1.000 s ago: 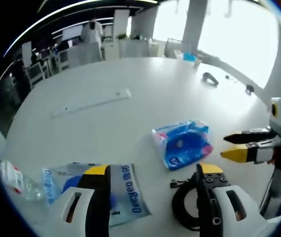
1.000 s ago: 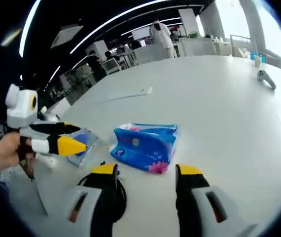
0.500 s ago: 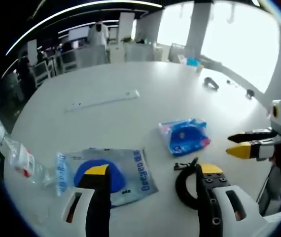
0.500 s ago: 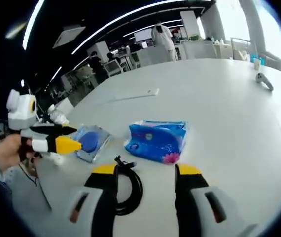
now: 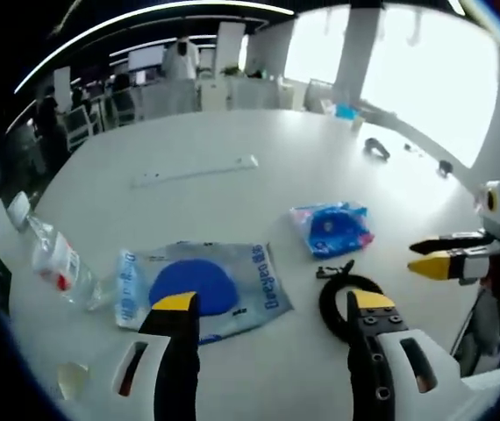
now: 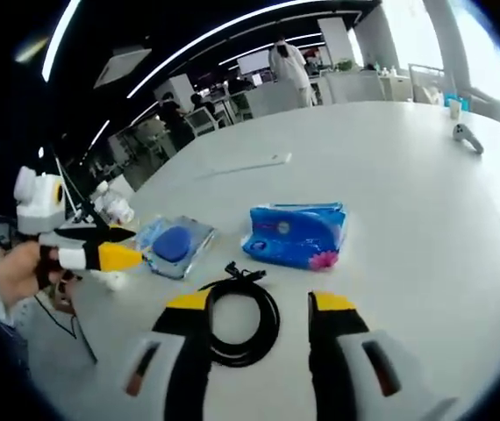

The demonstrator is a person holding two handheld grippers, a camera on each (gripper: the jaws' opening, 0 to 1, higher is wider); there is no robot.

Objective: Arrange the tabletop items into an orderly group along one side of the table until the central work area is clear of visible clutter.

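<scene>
On the white table [image 5: 259, 149] lie a clear bag holding a blue disc [image 5: 199, 288] [image 6: 173, 245], a blue tissue pack [image 5: 330, 228] [image 6: 296, 235], a coiled black cable [image 5: 344, 294] [image 6: 241, 320] and a plastic water bottle [image 5: 55, 261] on its side. My left gripper [image 5: 267, 307] is open above the bag and cable, holding nothing. My right gripper [image 6: 259, 307] is open just over the cable coil, empty. The right gripper [image 5: 447, 256] enters the left gripper view from the right; the left gripper [image 6: 88, 247] enters the right gripper view from the left.
A long white ruler-like strip [image 5: 199, 169] [image 6: 246, 167] lies farther back. A dark controller [image 5: 374, 142] [image 6: 467, 136] and small items sit near the far edge. A small clear object [image 5: 73, 379] rests by the near rim. A person in white [image 6: 287, 61] stands among desks beyond.
Both views have pulled back from the table, so the bag, tissue pack and cable look smaller and farther. The water bottle has come fully into the left gripper view. Both grippers stay open.
</scene>
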